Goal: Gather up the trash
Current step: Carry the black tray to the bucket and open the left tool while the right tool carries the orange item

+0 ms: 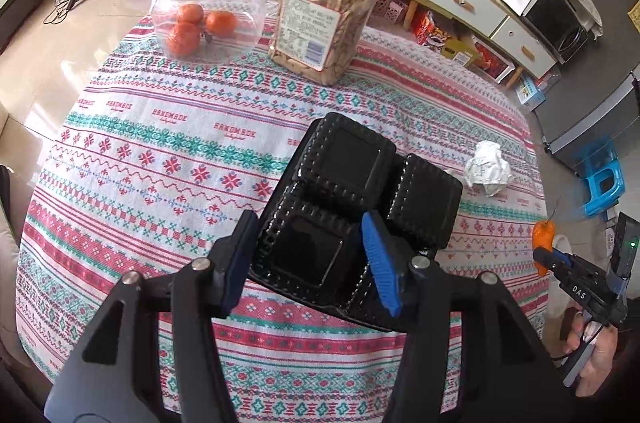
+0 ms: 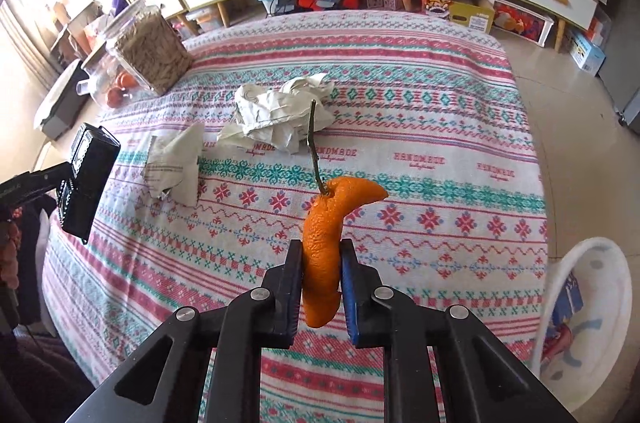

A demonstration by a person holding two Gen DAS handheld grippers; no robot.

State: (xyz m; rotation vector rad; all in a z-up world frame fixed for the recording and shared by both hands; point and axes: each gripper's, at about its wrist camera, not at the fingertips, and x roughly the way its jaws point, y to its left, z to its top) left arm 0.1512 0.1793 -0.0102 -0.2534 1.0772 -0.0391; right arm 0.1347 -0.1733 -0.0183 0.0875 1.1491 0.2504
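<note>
My left gripper [image 1: 310, 255] is shut on a black plastic tray [image 1: 352, 207] with square pockets and holds it above the table. The tray also shows at the left of the right wrist view [image 2: 86, 183]. My right gripper [image 2: 320, 283] is shut on a piece of orange peel [image 2: 324, 251] with a stem, held above the table; the peel also shows in the left wrist view [image 1: 543, 243]. Crumpled white paper [image 2: 280, 115] lies mid-table, also seen in the left wrist view [image 1: 488, 169]. A folded paper scrap [image 2: 176, 163] lies left of it.
A white bin [image 2: 588, 327] with a liner stands off the table's right edge. A jar of nuts [image 1: 324, 7] and a glass jar with tangerines [image 1: 204, 7] stand at the far side of the patterned tablecloth [image 1: 160, 159]. Cabinets line the wall beyond.
</note>
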